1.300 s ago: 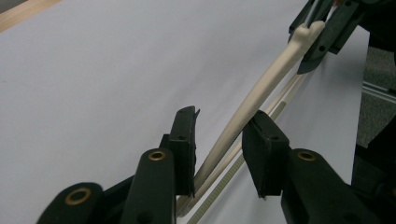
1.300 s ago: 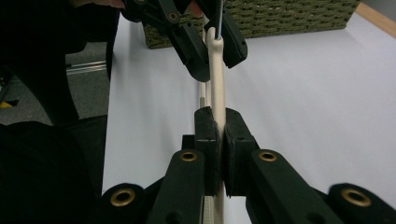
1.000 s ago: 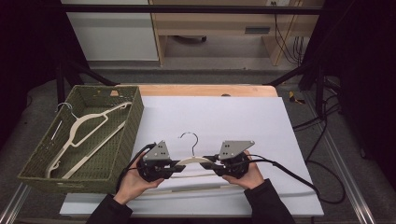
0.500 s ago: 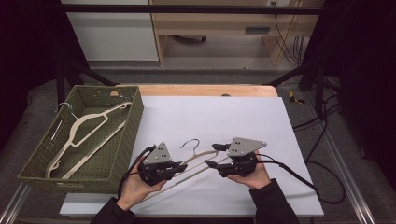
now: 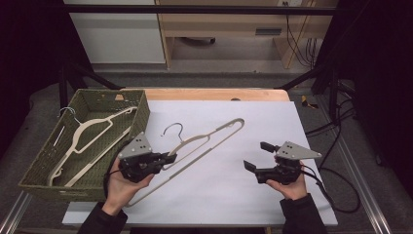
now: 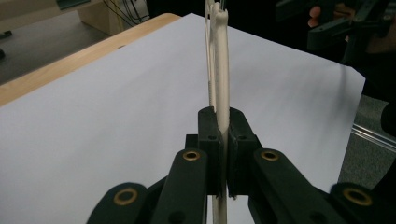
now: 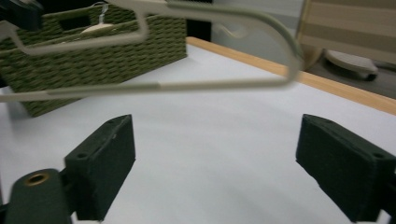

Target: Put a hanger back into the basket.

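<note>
White table (image 5: 234,195) under both grippers; basket (image 5: 48,156) with another hanger (image 5: 87,141) sits outboard of my left gripper (image 5: 168,157). Left jaws clamped on one arm of the cream hanger (image 5: 204,141), which rises edge-on between them. Right gripper (image 5: 257,156): jaws wide apart, empty, hanger beyond their tips. I judge it light, stiff, slick plastic; grip a flat arm, not the wire hook (image 5: 173,129).

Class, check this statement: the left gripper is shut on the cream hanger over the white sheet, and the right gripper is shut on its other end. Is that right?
Not quite. The left gripper is shut on the hanger, but the right gripper is open and apart from it: the right gripper view shows its fingers spread wide, with the hanger beyond them.
</note>
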Available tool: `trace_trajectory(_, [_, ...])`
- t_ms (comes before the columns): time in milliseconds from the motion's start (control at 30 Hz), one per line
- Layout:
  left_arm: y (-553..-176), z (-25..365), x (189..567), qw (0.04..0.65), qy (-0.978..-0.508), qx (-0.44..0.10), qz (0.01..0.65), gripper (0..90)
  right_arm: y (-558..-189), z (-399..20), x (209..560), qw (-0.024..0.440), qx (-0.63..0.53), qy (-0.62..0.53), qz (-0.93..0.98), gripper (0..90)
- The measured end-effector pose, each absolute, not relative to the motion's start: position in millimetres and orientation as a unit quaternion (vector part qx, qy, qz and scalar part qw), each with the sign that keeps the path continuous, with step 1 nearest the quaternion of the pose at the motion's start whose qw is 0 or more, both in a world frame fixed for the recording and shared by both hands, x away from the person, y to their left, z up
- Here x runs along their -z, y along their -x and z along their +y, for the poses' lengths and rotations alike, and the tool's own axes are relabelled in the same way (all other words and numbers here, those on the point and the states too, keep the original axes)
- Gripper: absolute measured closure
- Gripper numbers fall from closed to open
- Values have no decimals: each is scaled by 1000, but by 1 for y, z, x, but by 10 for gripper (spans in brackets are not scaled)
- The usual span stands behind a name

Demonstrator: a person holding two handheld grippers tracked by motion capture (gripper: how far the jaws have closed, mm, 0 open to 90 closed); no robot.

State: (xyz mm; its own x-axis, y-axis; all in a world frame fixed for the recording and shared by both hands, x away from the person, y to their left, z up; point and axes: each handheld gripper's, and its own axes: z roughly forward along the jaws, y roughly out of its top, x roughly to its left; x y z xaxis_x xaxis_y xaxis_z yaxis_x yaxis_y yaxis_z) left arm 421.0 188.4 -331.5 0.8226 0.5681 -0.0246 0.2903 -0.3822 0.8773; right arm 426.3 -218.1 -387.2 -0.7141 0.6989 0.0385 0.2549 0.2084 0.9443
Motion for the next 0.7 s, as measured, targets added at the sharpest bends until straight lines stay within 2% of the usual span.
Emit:
trace_trajectory(200, [-425, 212, 304, 500, -808, -155, 270, 864, -423, -242, 390, 225, -549, -355, 723, 94])
trace_trajectory(700, [-444, 275, 269, 498, -795, -194, 286, 864, -424, -255, 394, 232, -538, -382, 715, 56])
